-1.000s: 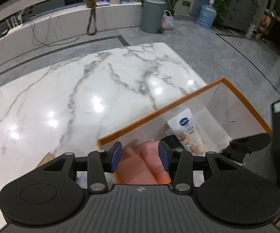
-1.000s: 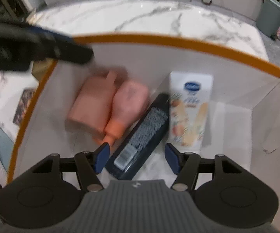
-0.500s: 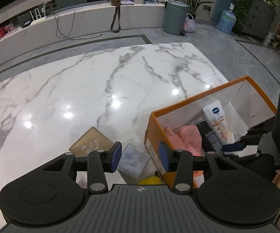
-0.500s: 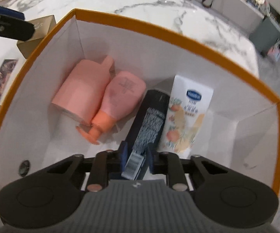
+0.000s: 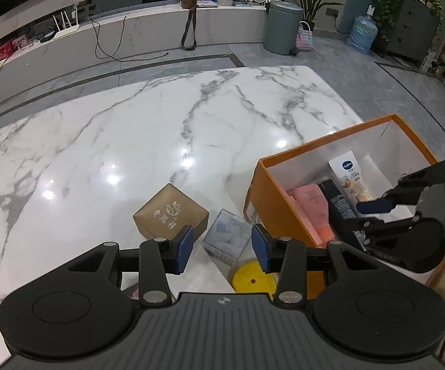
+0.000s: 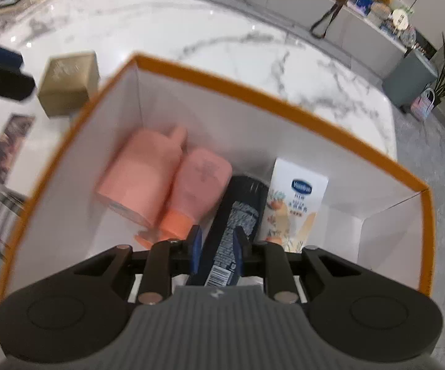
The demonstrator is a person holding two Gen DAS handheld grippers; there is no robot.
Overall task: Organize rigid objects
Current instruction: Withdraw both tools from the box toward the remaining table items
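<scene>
An orange box (image 5: 284,212) (image 6: 253,92) with white inside walls stands on the marble table. In it lie two pink bottles (image 6: 142,178) (image 6: 201,182), a dark tube (image 6: 238,209) (image 5: 339,205) and a white lotion tube (image 6: 293,203) (image 5: 350,178). My right gripper (image 6: 216,243) (image 5: 364,215) reaches down into the box and is shut on the near end of the dark tube. My left gripper (image 5: 222,246) hangs open over the table left of the box, with nothing between its pads. A clear plastic box (image 5: 227,236) lies under it.
A gold cardboard box (image 5: 170,211) (image 6: 68,81) sits on the table left of the orange box. A yellow disc (image 5: 251,279) lies near the front edge, with printed papers (image 6: 6,148) beside it. The marble top (image 5: 130,129) stretches away beyond.
My left gripper has drawn back out of the orange box and to the left, over the table. My right gripper has closed on the dark tube.
</scene>
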